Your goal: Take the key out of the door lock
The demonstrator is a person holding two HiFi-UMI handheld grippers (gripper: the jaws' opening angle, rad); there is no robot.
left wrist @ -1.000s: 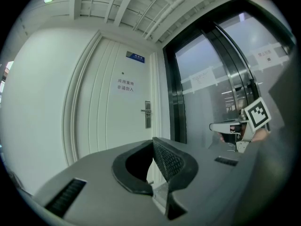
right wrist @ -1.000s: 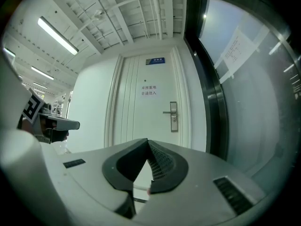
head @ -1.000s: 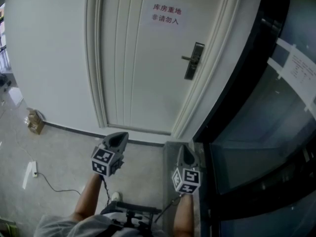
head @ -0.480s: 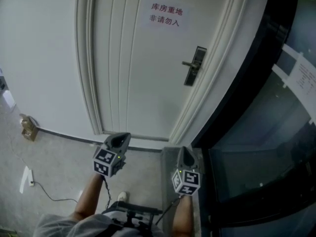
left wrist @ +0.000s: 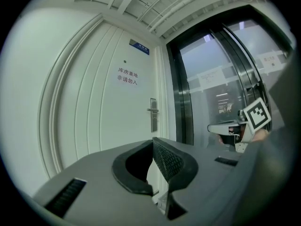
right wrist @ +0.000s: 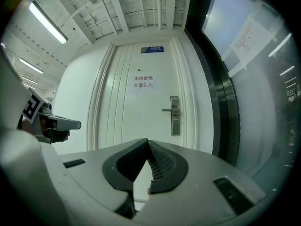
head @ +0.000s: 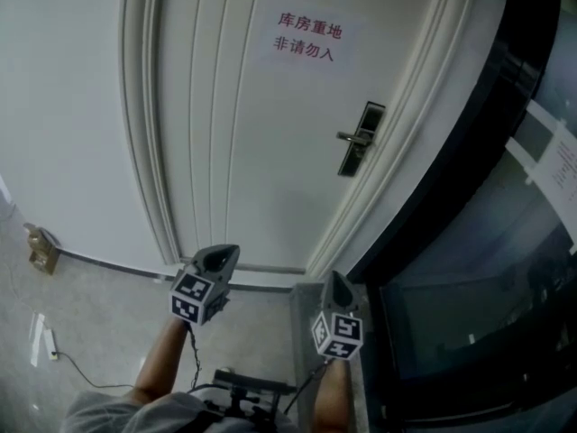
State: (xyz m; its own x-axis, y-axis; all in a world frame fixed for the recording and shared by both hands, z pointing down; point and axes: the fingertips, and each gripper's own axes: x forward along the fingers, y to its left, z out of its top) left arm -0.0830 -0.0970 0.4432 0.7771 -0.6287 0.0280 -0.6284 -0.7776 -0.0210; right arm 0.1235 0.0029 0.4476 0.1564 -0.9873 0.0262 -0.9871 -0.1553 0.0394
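A white door (head: 243,115) stands ahead, shut. Its metal lock plate with a lever handle (head: 359,139) is at the door's right side, also seen as the lock plate (left wrist: 153,115) in the left gripper view and the lock plate (right wrist: 174,115) in the right gripper view. The key is too small to make out. My left gripper (head: 223,253) and right gripper (head: 335,282) are held low, well short of the door, side by side. Both have their jaws together with nothing between them, as the left gripper (left wrist: 153,140) and right gripper (right wrist: 147,141) show in their own views.
A paper notice with red characters (head: 308,36) is stuck on the door above the lock. A dark-framed glass wall (head: 469,242) runs along the right. A small box (head: 38,247) and a white power strip with cable (head: 41,336) lie on the floor at left.
The view has tilted up and closed in on the door: lock plate and notice sit lower and larger in the picture. Both grippers stay shut and keep their spacing.
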